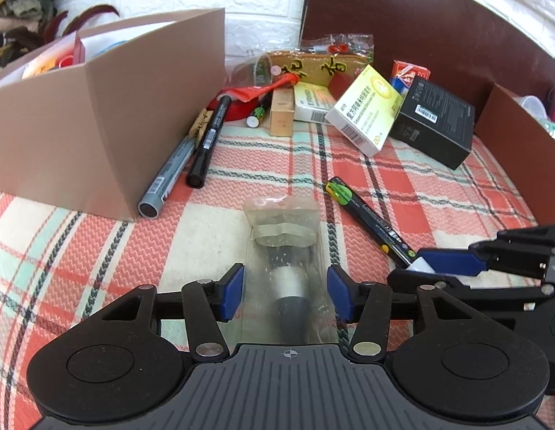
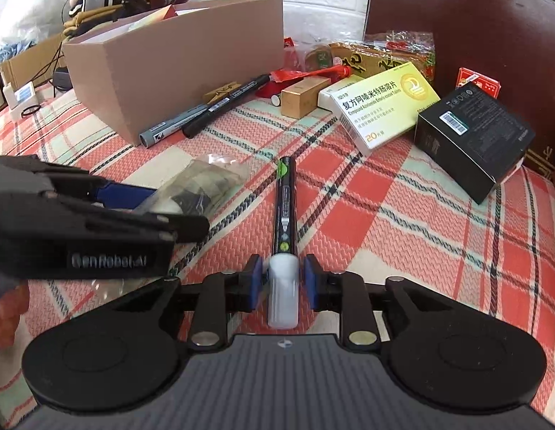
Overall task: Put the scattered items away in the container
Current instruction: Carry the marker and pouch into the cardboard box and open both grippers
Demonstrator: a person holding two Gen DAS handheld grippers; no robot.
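Observation:
A clear plastic packet [image 1: 283,233] with a grey and black cylindrical part inside lies on the plaid cloth. My left gripper [image 1: 286,292] straddles its near end, blue pads beside the plastic without squeezing it, so it stands open. A black pen [image 2: 285,208] with green markings lies to the right. Its white cap sits between the pads of my right gripper [image 2: 283,279], with slim gaps on both sides, so that gripper is open too. The brown cardboard box [image 1: 98,114] stands at the far left, with several things in it.
A grey marker [image 1: 168,175] and a black marker [image 1: 207,139] lie against the box. Behind are a gold carton [image 1: 281,113], a yellow-white medicine box [image 1: 367,113], a black box [image 1: 435,122] and a red pack [image 1: 410,70]. A dark headboard [image 1: 421,18] closes the back.

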